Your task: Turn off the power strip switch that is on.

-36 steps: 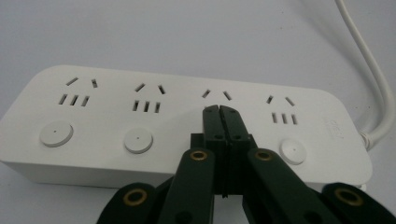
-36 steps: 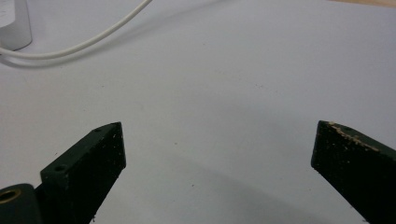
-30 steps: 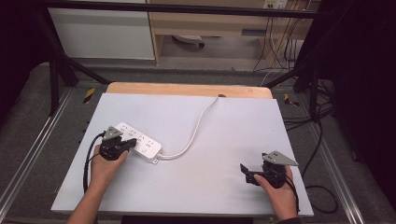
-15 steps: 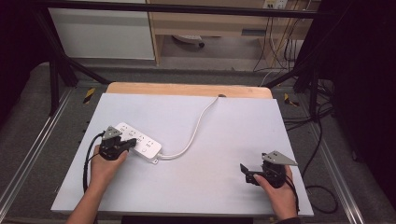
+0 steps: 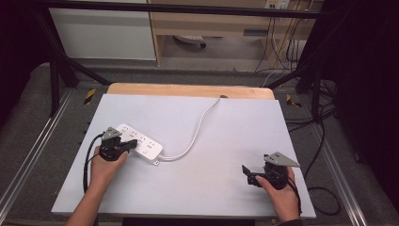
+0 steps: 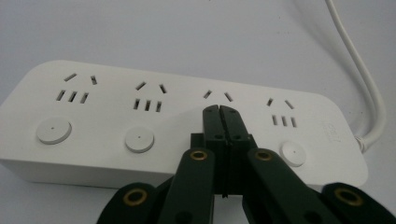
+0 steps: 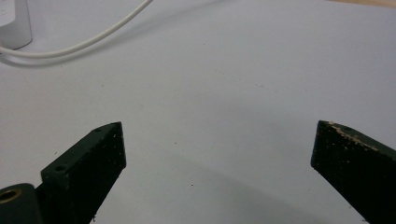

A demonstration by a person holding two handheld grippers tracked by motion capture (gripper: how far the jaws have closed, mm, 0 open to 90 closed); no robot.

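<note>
Clearly, the white power strip (image 5: 139, 145) was the centre of the work, lying flat on the grey table (image 5: 226, 141), toward its left side. The left gripper (image 5: 133, 142) was placed over the strip, with its two jaws pressed together and nothing between them. In the left gripper view, the closed tips (image 6: 219, 112) stood above the third socket group, between the second round button (image 6: 139, 139) and the fourth one (image 6: 293, 153). I could not tell if the tips touched the strip. The white cable (image 5: 197, 132) left the strip's right end and curved away to the far edge of the table. The right gripper (image 5: 248, 174) was well apart from the strip, to its right, with its jaws wide apart above the bare table.
</note>
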